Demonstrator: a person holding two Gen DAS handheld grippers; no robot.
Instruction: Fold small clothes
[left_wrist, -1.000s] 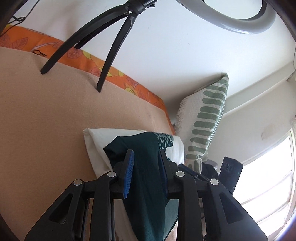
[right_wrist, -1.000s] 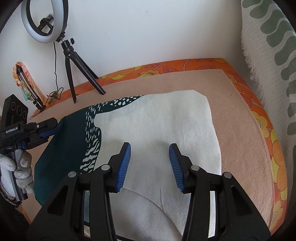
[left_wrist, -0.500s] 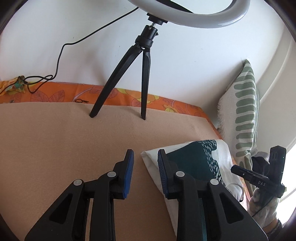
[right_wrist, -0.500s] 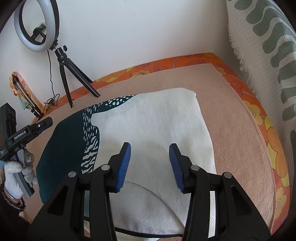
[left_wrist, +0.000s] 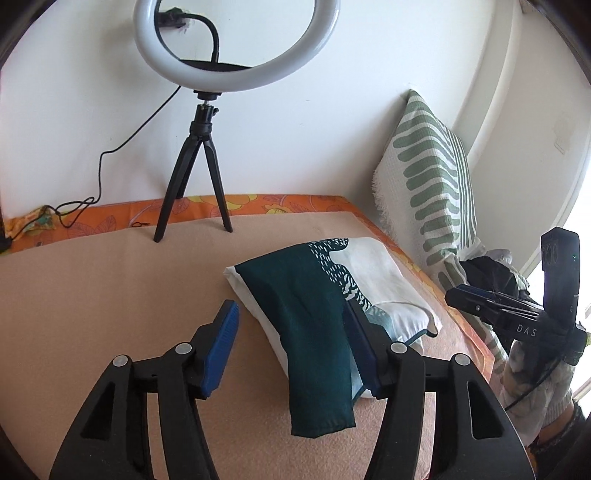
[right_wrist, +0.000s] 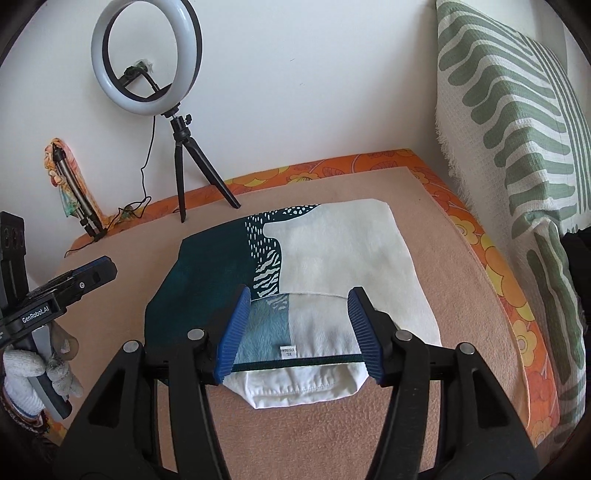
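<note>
Garment (right_wrist: 325, 258): a small white top with a dark teal panel on one side, lying on the tan cover (right_wrist: 369, 424) of a bed. It appears partly folded, the teal side laid over the white. The collar, with its label, faces the right hand-held gripper (right_wrist: 301, 336).

Right hand-held gripper: jaws wide apart, holding nothing. They straddle the collar from above; whether the pads touch the cloth cannot be told.

Left hand-held gripper (left_wrist: 291, 354): jaws likewise wide apart, nothing clamped. In the left wrist view a teal flap (left_wrist: 317, 369) runs between its fingers toward the camera; contact with the right-hand finger cannot be confirmed.

Key relation: the garment's long axis runs from the collar away toward the wall. The right hand-held gripper sits at the collar end, in line with that axis; the left stands off the teal side, across it. The right is judged the nearer for a collar-to-hem fold, the left for the side flap.

Other items: ring light (right_wrist: 146, 59) on a tripod (right_wrist: 192, 166) at the wall, striped cushion (right_wrist: 517, 147) to the right.
</note>
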